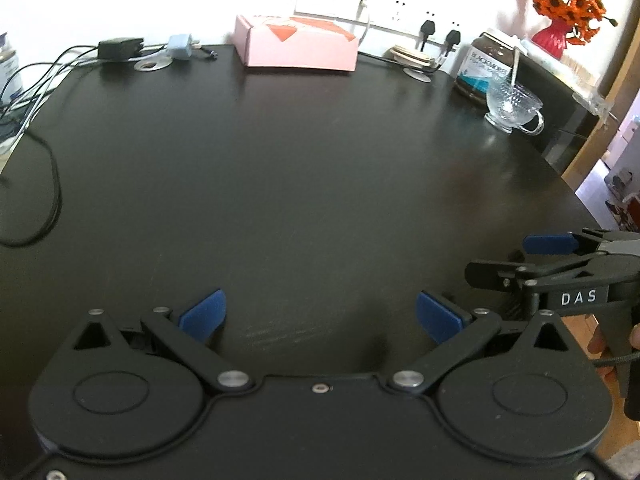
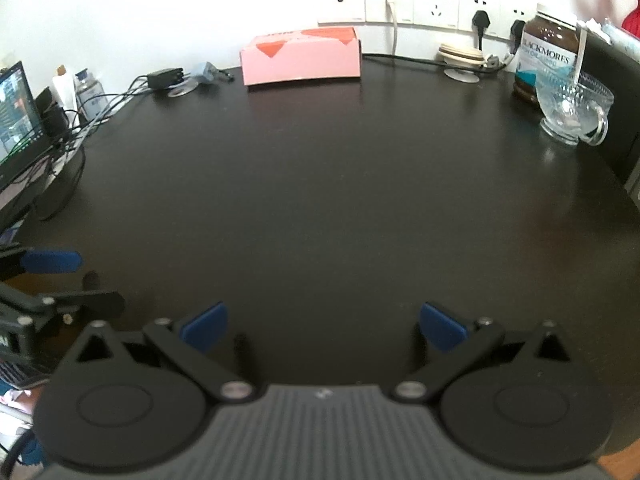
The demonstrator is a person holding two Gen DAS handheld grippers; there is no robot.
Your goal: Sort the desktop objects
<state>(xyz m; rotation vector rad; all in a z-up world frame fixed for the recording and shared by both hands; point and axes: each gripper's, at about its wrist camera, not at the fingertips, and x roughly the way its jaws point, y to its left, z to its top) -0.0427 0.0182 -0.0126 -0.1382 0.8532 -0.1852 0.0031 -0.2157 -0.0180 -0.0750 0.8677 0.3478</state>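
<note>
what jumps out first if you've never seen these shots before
The pink box at the back middle of the dark table draws the eye first, bright against the black top. At the far right corner, a brown supplement bottle stands behind a clear glass cup with a spoon in it. Close up, the left tool and right tool both sit open and empty over the near edge.

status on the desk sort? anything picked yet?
Done: the pink box, brown bottle and glass cup stand along the far edge of the desk; whether that is sorted, I cannot tell. In hand: nothing; the left claw and right claw are open and empty. Left: possibly the chargers and cables at the far left.
</note>
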